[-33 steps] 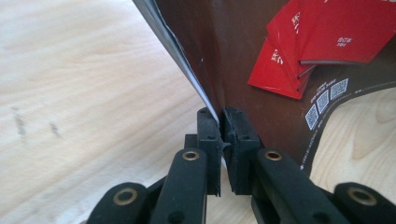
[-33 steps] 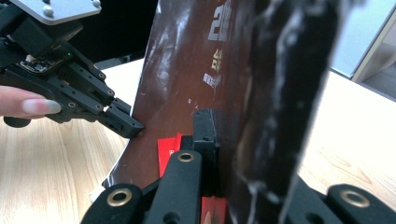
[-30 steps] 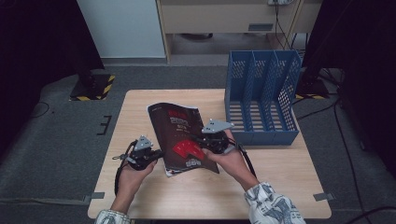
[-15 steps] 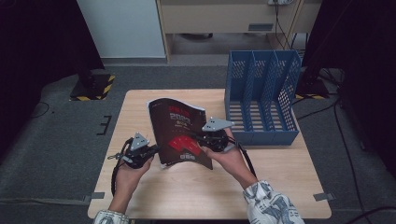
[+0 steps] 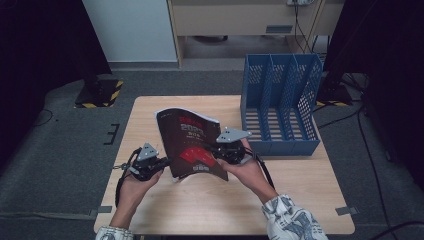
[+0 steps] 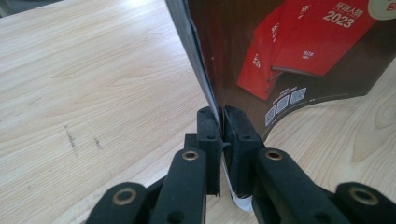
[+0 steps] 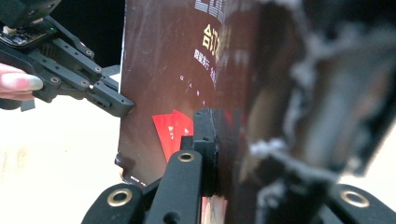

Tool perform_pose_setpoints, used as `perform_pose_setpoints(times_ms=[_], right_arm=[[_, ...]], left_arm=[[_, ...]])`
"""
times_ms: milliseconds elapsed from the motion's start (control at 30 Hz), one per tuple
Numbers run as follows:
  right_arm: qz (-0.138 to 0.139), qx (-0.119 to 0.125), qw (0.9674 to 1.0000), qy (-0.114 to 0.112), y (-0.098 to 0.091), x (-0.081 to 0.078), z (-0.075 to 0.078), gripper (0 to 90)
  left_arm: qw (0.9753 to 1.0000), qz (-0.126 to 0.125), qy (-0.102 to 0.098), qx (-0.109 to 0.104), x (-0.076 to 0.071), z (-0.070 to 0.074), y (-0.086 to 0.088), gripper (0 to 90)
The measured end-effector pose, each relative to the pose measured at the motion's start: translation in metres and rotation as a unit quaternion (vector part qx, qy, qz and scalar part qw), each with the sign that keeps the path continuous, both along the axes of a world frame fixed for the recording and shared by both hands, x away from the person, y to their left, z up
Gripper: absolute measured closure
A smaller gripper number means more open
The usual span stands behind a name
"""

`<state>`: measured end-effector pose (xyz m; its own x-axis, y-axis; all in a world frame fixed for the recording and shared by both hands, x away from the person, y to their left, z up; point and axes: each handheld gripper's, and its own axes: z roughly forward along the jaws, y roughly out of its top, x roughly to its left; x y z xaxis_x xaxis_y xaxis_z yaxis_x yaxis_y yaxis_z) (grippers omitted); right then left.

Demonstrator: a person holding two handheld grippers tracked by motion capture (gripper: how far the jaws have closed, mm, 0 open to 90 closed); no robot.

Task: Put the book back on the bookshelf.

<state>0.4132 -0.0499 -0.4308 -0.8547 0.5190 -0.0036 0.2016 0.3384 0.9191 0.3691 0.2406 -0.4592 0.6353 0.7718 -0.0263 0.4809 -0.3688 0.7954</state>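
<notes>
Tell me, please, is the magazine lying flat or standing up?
Standing up: the magazine rests on its lower edge on the table, clamped by both grippers.

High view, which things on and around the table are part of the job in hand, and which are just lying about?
Part of the job:
- magazine, tilted up off the table
- left gripper, shut on its lower left edge
- right gripper, shut on its right edge
- blue file rack, probably its destination

Lying about:
- table
- yellow-and-black block on the floor
</notes>
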Motion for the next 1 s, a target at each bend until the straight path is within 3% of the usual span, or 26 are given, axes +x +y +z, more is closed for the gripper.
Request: perform_pose_setpoints(times_ms=[100, 167, 267, 367, 433, 633, 767, 1000], right_arm=[[0.003, 0.001, 1.0, 0.0, 0.001, 0.0, 0.0, 86.4], [0.004, 0.0, 1.0, -0.001, 0.001, 0.0, 0.0, 86.5], [0.001, 0.0, 1.0, -0.002, 0.001, 0.0, 0.0, 86.4], [-0.003, 0.0, 1.0, 0.001, 0.0, 0.002, 0.0, 85.9], [-0.006, 0.005, 1.0, 0.0, 0.0, 0.005, 0.0, 85.4], [-0.008, 0.011, 0.9999, -0.004, 0.0, 0.006, -0.003, 84.3], [-0.018, 0.015, 0.9996, -0.018, -0.003, 0.003, 0.004, 74.8], [-0.001, 0.009, 0.9998, -0.019, -0.005, 0.002, 0.014, 59.1]], left_arm=[[0.9999, -0.009, 0.007, 0.006, 0.002, -0.003, -0.003, 81.5], [0.9998, 0.0, 0.001, 0.019, 0.002, -0.004, -0.005, 81.9], [0.9997, 0.015, 0.003, 0.017, 0.005, -0.004, -0.006, 85.2], [0.9991, 0.03, -0.017, 0.025, 0.005, -0.002, -0.008, 86.2], [0.9987, 0.035, -0.027, 0.026, 0.005, 0.0, -0.009, 86.8], [0.9991, 0.034, -0.02, 0.016, 0.005, -0.002, -0.006, 86.8], [0.9991, 0.031, -0.022, 0.02, 0.004, -0.001, -0.009, 86.9], [0.9991, 0.028, -0.023, 0.021, 0.003, -0.001, -0.009, 87.0]])
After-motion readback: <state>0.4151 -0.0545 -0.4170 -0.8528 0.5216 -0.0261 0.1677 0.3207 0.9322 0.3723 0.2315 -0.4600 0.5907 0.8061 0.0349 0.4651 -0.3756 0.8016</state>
